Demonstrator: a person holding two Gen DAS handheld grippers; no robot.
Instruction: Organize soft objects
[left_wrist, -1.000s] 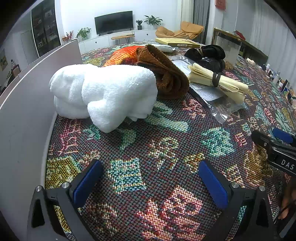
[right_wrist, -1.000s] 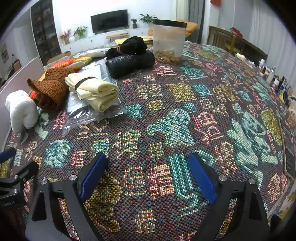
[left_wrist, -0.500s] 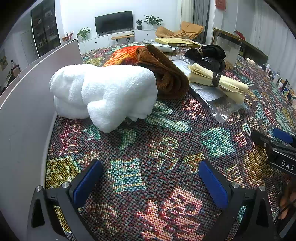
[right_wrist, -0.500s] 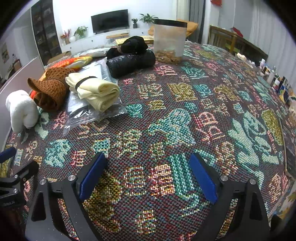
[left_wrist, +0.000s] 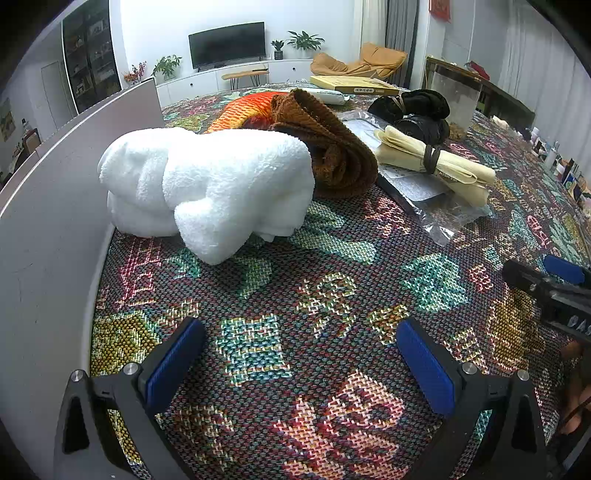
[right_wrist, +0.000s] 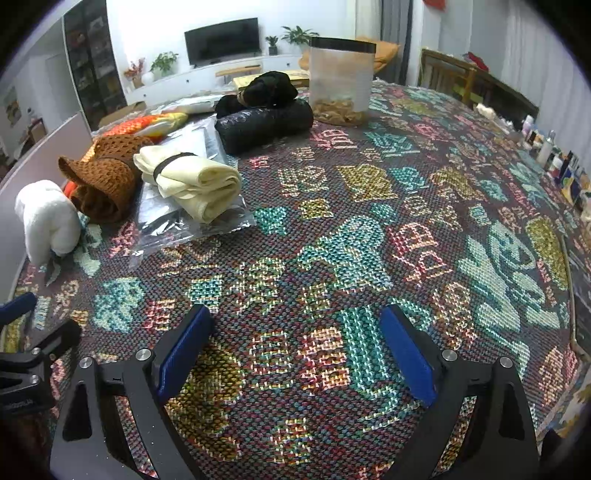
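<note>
Both grippers, left gripper (left_wrist: 299, 358) and right gripper (right_wrist: 295, 350), fingers wide apart, holding nothing. White towel (left_wrist: 207, 188), brown knit (left_wrist: 332, 155), cream roll (right_wrist: 192, 181) and black bundle (right_wrist: 262, 118) clustered untouched along bench (right_wrist: 369, 240) far-left edge. Organizing apparently not begun.

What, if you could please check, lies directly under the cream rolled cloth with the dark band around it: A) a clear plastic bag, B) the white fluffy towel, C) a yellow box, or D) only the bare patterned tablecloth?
A: the cream rolled cloth rests on a clear plastic bag spread flat on the patterned tablecloth, while the white fluffy towel sits apart, beyond the brown knit piece.
</note>
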